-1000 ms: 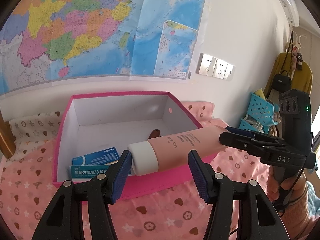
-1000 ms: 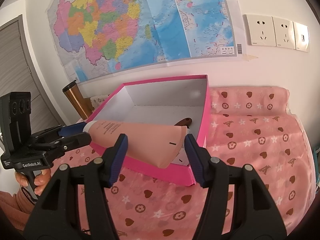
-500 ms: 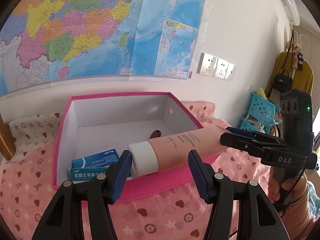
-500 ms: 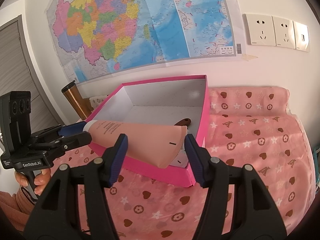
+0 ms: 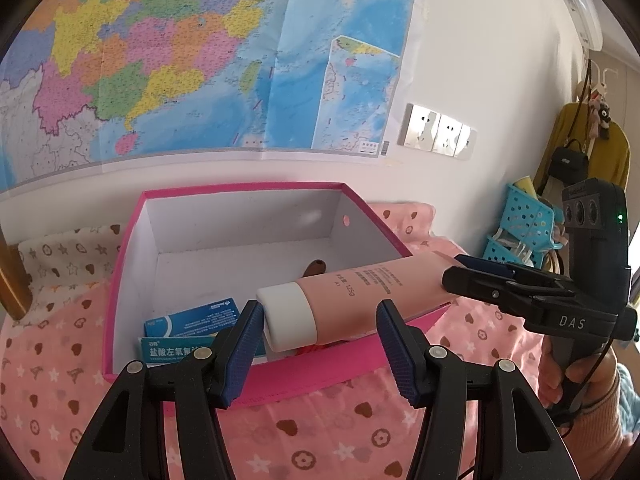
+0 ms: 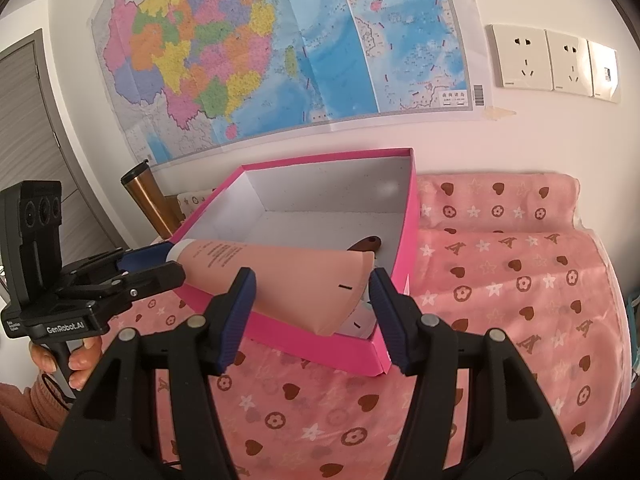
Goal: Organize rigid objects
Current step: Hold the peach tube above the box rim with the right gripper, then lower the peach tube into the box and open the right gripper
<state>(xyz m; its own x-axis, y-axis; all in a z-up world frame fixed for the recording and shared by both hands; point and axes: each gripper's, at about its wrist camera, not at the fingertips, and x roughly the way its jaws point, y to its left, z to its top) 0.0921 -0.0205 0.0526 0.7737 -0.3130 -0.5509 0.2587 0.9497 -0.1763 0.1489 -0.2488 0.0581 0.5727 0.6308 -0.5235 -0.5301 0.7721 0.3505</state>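
Two tongs: mine, one per hand.
Left tongs [image 5: 320, 340]: spread wide, white cap between the pads, gripping nothing.
Right tongs [image 6: 310, 312]: gaping around the crimped end, apart.
Pink tube [image 5: 360, 300]: lying across the pink box [image 5: 320, 376] rim.

Smooth matt pink plastic tube [image 5: 360, 296] with white plastic cap [image 5: 286, 322], pink box [image 6: 320, 328] probably cardboard with matt white lining, soft printed cloth [image 6: 500, 300], glossy paper map [image 6: 280, 52], ribbed blue gripper pads [image 5: 394, 350], brushed copper-toned metal tumbler [image 6: 150, 202]
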